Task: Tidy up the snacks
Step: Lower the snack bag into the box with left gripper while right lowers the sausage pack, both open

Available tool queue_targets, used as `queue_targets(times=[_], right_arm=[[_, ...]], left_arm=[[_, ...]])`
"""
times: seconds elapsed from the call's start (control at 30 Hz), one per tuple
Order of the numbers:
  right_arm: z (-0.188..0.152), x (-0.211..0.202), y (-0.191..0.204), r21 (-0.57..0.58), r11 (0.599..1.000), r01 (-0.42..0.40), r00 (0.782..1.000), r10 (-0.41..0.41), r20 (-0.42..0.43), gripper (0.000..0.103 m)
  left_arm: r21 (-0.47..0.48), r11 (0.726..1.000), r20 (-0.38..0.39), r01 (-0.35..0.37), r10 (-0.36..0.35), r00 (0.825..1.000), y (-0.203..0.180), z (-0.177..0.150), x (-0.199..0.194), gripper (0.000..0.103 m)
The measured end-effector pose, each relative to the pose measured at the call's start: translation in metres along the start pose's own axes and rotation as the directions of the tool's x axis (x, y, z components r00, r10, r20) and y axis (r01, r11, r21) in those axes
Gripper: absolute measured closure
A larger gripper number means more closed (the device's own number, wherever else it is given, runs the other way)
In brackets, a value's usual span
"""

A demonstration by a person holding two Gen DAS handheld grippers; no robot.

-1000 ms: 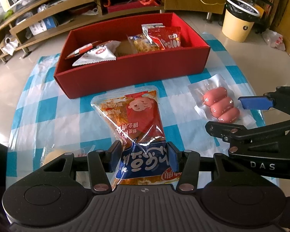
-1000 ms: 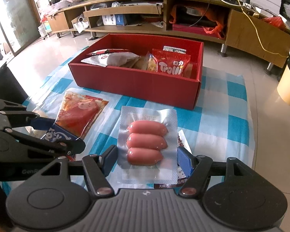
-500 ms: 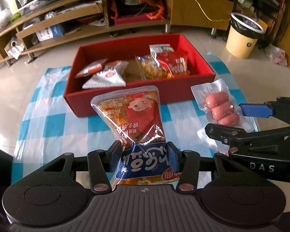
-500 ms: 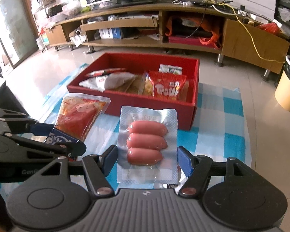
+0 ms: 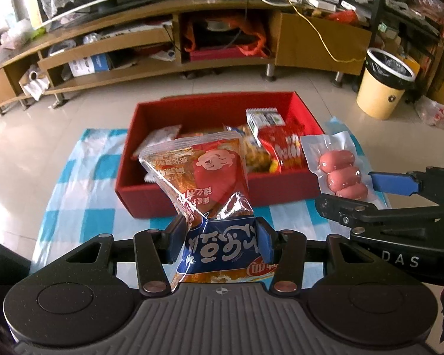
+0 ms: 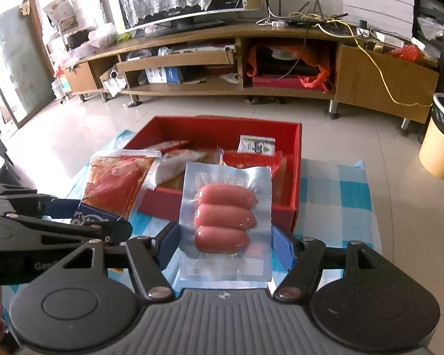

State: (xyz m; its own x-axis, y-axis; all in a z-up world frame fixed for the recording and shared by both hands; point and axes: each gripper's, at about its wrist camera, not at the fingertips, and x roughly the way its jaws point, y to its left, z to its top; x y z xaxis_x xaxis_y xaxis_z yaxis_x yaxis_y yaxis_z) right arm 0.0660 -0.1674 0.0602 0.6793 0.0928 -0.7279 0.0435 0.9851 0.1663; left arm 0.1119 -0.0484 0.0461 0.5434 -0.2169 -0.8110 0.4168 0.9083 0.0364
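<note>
My left gripper (image 5: 221,238) is shut on an orange and blue snack bag (image 5: 204,177), held up in front of the red box (image 5: 210,198). My right gripper (image 6: 225,244) is shut on a clear vacuum pack of three pink sausages (image 6: 225,216), lifted above the cloth just before the red box (image 6: 296,177). In the left wrist view the sausage pack (image 5: 340,174) hangs at the right beside the box. In the right wrist view the snack bag (image 6: 115,189) shows at the left. The box holds several snack packets.
A blue and white checked cloth (image 5: 83,183) lies on the tiled floor under the box. A long wooden TV stand (image 6: 222,68) runs along the back. A yellow waste bin (image 5: 384,85) stands at the right.
Both grippers have risen with their packs, which now hang higher against the red box. More of the room behind has come into view.
</note>
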Motion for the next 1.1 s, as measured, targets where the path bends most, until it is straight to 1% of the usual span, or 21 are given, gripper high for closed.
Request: queue_targets(times=[0.27,0.67,1.1], right_arm=[[0.020,0.006,-0.003,0.031,1.000,0.001,1.000,-0.001,0.026,0.040],[0.044,0.028,-0.010,0.064,0.998,-0.006,0.999,0.003,0.038,0.040],[0.067,0.064,-0.018,0.090,0.996,-0.002,1.000,0.000,0.017,0.040]], left_arm=[[-0.021,1.000,0.030,-0.012,0.013,0.999,0.005,0.019,0.005,0.046],[-0.048,0.998,0.047,-0.034,0.036,0.998,0.012,0.044,0.021,0.047],[-0.056,0.996,0.045,-0.067,0.069,0.997,0.019,0.066,0.051,0.047]])
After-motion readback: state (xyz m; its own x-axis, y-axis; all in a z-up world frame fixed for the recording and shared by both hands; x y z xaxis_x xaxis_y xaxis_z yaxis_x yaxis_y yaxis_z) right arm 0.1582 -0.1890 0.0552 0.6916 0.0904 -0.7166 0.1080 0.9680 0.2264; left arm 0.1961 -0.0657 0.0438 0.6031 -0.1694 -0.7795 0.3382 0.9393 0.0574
